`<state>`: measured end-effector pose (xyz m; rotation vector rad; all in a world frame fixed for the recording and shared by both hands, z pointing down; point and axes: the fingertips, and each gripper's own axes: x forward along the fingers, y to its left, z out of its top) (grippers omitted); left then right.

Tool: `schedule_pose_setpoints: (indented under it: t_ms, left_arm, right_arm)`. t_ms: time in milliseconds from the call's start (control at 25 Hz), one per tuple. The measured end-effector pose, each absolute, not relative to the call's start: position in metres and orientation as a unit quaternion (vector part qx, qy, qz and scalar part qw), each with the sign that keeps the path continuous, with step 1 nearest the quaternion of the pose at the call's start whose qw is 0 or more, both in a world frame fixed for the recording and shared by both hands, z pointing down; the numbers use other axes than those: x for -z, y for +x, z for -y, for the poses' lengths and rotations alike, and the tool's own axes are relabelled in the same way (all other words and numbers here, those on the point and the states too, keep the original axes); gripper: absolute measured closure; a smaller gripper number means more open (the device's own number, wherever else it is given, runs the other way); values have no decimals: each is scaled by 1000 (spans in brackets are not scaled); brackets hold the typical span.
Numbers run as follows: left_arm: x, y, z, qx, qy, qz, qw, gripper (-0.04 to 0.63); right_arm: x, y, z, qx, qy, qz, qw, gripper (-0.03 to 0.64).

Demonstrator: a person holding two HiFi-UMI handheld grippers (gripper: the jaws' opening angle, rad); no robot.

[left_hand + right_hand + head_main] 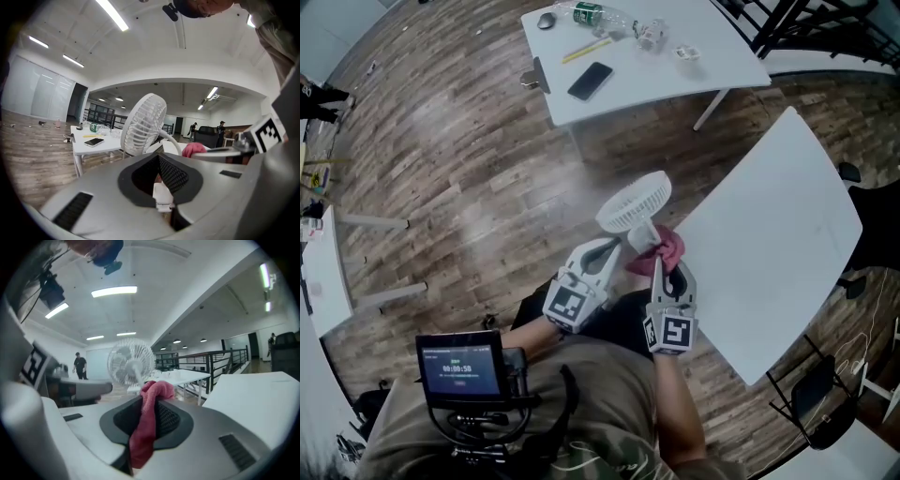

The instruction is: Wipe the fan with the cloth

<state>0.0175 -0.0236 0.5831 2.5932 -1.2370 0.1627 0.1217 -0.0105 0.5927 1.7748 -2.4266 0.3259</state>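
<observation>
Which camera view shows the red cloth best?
The right gripper view: the cloth is large and sharp, pinched by the right gripper. The head view shows a small pink bunch beside the fan; the left gripper view shows only a corner.

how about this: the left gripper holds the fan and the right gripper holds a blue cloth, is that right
Wrong on colour: the cloth in the right gripper is pinkish red, not blue; the right gripper view shows it. The left gripper does hold the fan.
</observation>
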Motion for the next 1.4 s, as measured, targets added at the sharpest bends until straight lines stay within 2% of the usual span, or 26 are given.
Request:
schedule_pose_setpoints:
  t_ms: [120, 280, 400, 760, 960, 1400]
  left_arm:
    - [-564, 11, 23, -59, 890, 429, 139, 574]
    - [-535, 5, 23, -65, 886, 437, 145, 574]
    - [-515, 7, 24, -66, 888, 432, 139, 574]
    - [-492, -6, 27, -63, 886, 444, 118, 573]
    - [-487, -5, 30, -57, 890, 442, 99, 574]
    - [-484, -5, 30, -51, 897, 432, 80, 574]
  right_arm:
    - [-527, 126, 21, -125, 596, 794, 6, 529]
    - [-488, 99, 45, -121, 553, 823, 37, 529]
    - [-493, 84, 54, -117, 541, 829, 79, 529]
    - [-544, 72, 49, -130, 539, 821, 136, 529]
    - [-540, 73, 55, -126, 548, 819, 117, 529]
    - [-547, 65, 53, -98, 547, 821, 127, 531]
